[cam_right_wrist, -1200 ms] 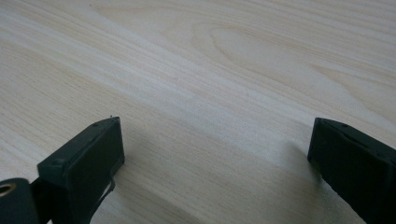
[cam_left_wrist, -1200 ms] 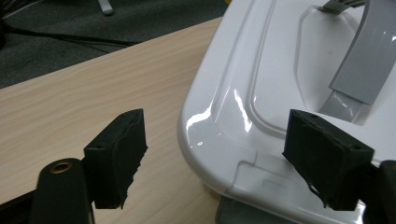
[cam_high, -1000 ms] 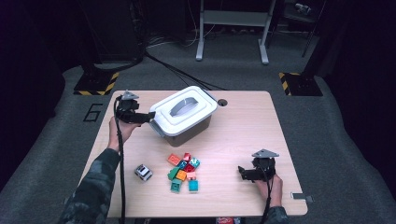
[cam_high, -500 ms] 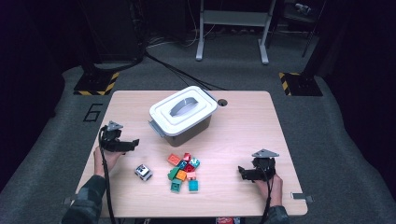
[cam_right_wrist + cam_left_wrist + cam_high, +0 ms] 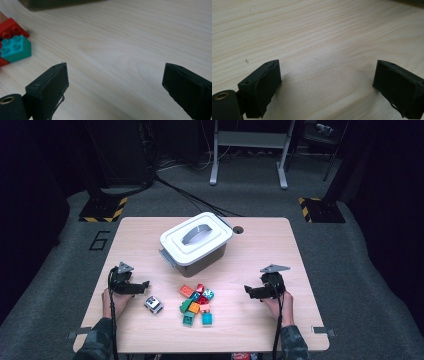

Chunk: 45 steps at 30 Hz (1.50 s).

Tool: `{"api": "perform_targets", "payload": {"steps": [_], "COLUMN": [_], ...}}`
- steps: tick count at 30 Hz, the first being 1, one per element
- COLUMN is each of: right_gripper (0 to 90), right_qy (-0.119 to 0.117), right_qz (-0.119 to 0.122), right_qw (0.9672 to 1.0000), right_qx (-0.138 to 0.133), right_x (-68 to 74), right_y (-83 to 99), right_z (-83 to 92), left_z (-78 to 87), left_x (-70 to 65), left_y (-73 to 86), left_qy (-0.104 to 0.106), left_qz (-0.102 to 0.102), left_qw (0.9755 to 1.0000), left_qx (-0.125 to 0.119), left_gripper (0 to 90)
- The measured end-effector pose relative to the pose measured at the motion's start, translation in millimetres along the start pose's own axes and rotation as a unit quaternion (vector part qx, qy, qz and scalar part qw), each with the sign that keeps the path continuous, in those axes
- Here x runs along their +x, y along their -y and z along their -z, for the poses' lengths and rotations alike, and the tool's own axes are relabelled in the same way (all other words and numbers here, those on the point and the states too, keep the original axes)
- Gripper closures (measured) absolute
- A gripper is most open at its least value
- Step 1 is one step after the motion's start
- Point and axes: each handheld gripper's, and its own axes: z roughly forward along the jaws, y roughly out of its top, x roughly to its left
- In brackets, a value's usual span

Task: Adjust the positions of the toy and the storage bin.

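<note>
My left gripper [image 5: 143, 286] rests low over the table's near left, its jaws pointing right toward a small grey and white block [image 5: 154, 304]. In the left gripper view the left gripper [image 5: 327, 82] is open over bare wood; its jaws have just been opening, with nothing between them. My right gripper [image 5: 248, 291] sits at the near right, pointing left at a pile of coloured bricks [image 5: 196, 299]. In the right gripper view the right gripper [image 5: 115, 82] is open and empty, and a teal brick [image 5: 15, 48] and a red brick [image 5: 11, 30] lie off to its left.
A grey box with a white handled lid [image 5: 196, 242] stands at the middle back of the wooden table [image 5: 260, 245]. A small round hole [image 5: 238, 229] is in the tabletop behind it. Dark floor with cables surrounds the table.
My left gripper has come away from the lidded box, moving down and toward the table's near left. The right gripper has shifted slightly. The box and bricks have not moved.
</note>
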Motion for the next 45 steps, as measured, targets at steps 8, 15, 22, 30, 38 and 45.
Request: {"api": "perform_targets", "payload": {"steps": [8,15,22,30,38,45], "right_gripper": [7.8,9.1,13.6,35.5,56.6,63.4], "right_qy": [-0.02,-0.026,-0.027,-0.019,-0.011,0.003], "right_qz": [0.0,0.014,0.02,0.01,-0.011,-0.018], "right_qw": [0.9996,0.9993,0.999,0.9992,0.9994,0.9996], "right_qx": [-0.02,-0.023,-0.029,-0.035,-0.029,-0.022], "right_x": [0.1,3.4,5.0,2.1,-5.3,-3.9], "right_y": [-51.0,-104.7,-143.7,-175.2,-190.3,-193.4], "right_z": [-5.9,-19.5,-29.8,-42.4,-58.5,-67.7], "left_z": [-0.4,-1.1,-0.5,-0.7,-0.8,-0.6], "left_x": [0.1,-1.1,-0.9,-1.7,-1.8,-2.8], "left_y": [-0.1,0.0,-0.4,-0.8,-0.9,-0.7], "left_qy": [0.002,-0.003,0.002,0.004,0.004,0.007], "left_qz": [0.001,0.0,-0.004,-0.006,-0.009,-0.01], "left_qw": [1.0,1.0,1.0,1.0,0.9999,0.9999], "left_qx": [0.001,-0.003,0.001,0.001,-0.001,-0.002], "left_gripper": [6.7,7.2,7.2,7.3,7.9,9.2]}}
